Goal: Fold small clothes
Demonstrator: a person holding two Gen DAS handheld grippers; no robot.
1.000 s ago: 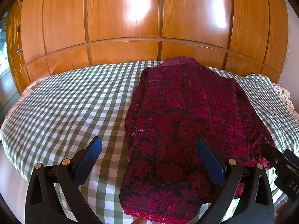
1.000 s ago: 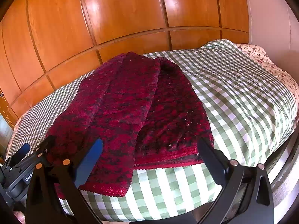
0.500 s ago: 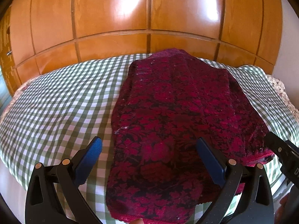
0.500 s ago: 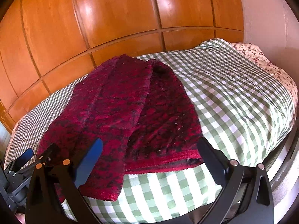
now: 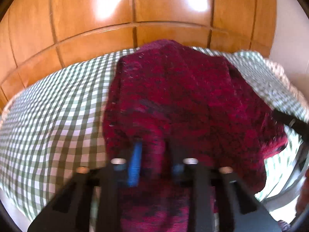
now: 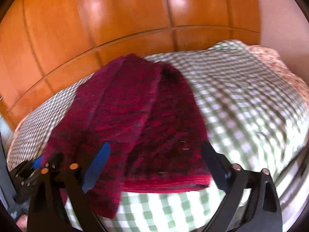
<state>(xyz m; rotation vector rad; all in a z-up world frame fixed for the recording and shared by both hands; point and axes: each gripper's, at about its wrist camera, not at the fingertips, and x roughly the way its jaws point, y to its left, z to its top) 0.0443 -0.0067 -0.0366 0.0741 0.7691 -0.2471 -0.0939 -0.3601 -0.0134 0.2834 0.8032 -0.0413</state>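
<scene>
My left black two-finger gripper has its jaws drawn close, pinching the dark red patterned knit garment — my right black two-finger gripper holds its jaws spread wide.

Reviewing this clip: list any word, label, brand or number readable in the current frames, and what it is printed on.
None can be read.
The right gripper at the left-wrist view's edge is motion-blurred; any lettering on it is illegible.
The left gripper at the right-wrist view's edge is likewise blurred; no print can be made out.
The red garment, checked bedspread and wooden panels show only pattern and grain.
</scene>
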